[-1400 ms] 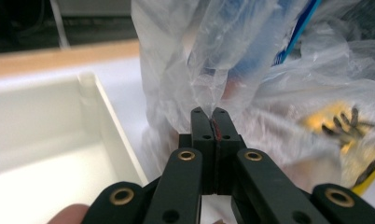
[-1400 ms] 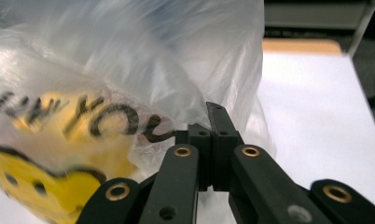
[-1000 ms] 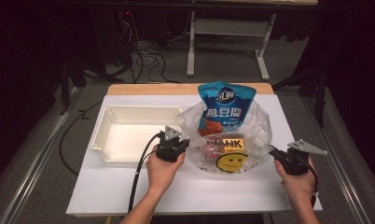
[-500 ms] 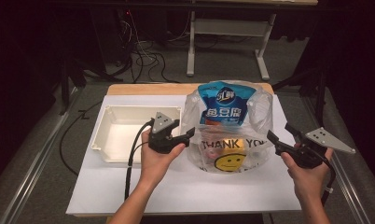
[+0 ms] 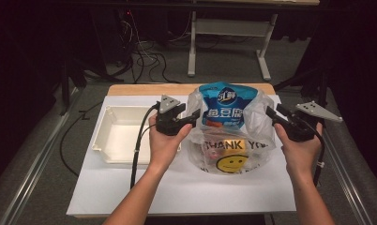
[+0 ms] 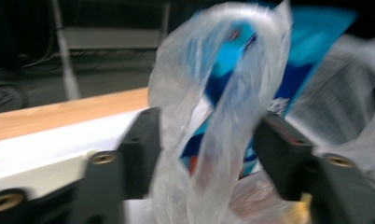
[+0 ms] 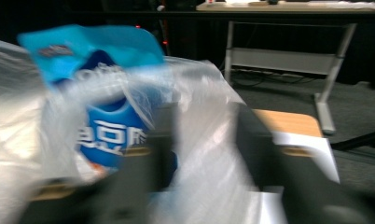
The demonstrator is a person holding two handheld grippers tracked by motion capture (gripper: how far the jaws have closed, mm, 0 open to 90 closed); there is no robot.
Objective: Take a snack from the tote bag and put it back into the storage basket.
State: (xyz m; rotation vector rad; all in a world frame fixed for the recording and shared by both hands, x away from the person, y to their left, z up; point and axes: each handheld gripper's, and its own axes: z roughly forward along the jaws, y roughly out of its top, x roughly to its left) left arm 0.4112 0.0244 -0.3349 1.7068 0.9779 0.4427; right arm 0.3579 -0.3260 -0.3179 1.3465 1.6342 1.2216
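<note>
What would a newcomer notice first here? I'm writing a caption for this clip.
A clear plastic bag with a yellow smiley stands mid-table, a bright blue snack packet poking from its top. The left hand-held gripper and right hand-held gripper flank it, handle loops between their jaws. A white tray sits left.

White-topped table (image 5: 177, 187) with a wooden far edge, bearing a cream tray (image 5: 112, 140) and a plastic bag (image 5: 233, 157).

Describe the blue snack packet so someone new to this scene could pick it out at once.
On the white table, right of the empty white tray, stands a clear plastic bag printed with a yellow smiley. The blue snack packet sticks upright out of its open top, the only bright blue thing there, with white characters across its front.
</note>
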